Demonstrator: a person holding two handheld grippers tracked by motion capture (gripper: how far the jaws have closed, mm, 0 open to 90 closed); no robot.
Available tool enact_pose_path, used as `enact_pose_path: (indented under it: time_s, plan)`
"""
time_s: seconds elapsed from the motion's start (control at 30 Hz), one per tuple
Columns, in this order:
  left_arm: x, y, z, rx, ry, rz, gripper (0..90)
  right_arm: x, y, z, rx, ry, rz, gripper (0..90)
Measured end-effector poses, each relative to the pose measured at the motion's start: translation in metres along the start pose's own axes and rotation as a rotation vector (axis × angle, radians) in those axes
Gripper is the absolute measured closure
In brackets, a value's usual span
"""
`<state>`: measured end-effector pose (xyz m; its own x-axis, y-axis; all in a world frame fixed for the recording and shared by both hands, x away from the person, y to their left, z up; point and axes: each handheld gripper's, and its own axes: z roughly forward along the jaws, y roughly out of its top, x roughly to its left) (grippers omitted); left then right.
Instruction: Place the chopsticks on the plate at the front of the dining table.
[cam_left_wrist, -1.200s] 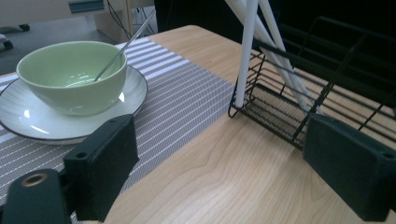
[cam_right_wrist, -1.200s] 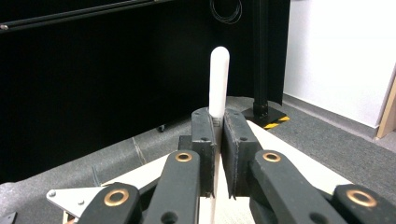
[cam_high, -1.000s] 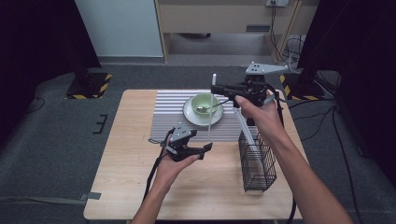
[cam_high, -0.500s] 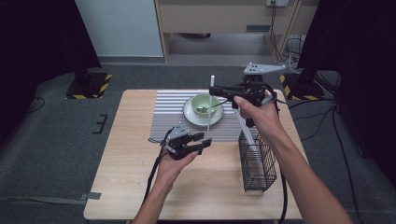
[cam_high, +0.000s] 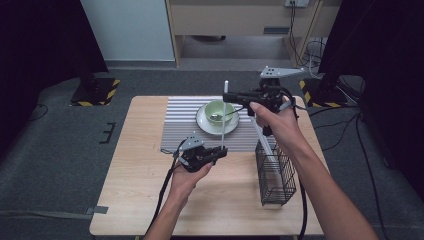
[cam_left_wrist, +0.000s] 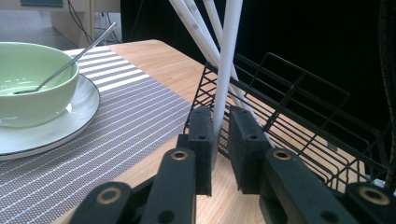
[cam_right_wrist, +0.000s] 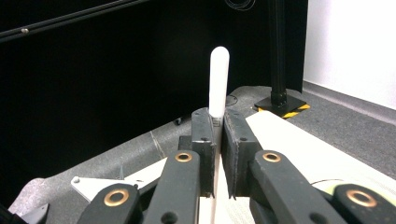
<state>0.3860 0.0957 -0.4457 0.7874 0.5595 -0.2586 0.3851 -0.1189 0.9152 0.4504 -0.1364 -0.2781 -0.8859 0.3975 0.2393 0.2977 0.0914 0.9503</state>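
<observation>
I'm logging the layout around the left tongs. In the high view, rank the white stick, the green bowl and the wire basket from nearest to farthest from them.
1. White stick: between the jaws of the left tongs.
2. Green bowl and wire basket: bowl beyond on the striped mat, basket to the right; too close to call.

Open bench (cam_high: 135, 200) at near left; blocked at right by wire basket (cam_high: 274, 172), at far middle by bowl (cam_high: 218, 110) on plate (cam_high: 205, 125).
</observation>
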Motion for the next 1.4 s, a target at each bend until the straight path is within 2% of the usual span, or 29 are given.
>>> enact_pose_path:
  time_s: [0.23, 0.37, 0.47, 1.03, 1.2, 1.4]
  plan:
    - [0.000, -0.002, 0.001, 0.006, 0.004, 0.001, 80.5, -0.001, 0.000, 0.002, -0.001, 0.014, 0.018, 84.3]
    - [-0.001, -0.004, 0.001, 0.003, -0.003, 0.004, 85.0, -0.001, -0.001, 0.003, 0.004, 0.021, 0.023, 84.3]
    - [-0.004, -0.005, 0.003, 0.011, -0.003, 0.027, 85.9, -0.001, -0.001, 0.004, 0.011, 0.021, 0.022, 84.3]
    - [-0.007, -0.008, 0.003, 0.000, 0.004, 0.023, 86.4, -0.001, -0.003, 0.007, 0.020, 0.024, 0.022, 84.3]
    - [-0.006, -0.010, 0.003, -0.002, 0.030, 0.022, 86.6, -0.003, -0.004, 0.006, 0.018, 0.019, 0.025, 84.3]
    - [-0.007, -0.011, 0.004, -0.004, 0.035, 0.019, 86.6, -0.003, -0.005, 0.007, 0.020, 0.016, 0.024, 84.1]
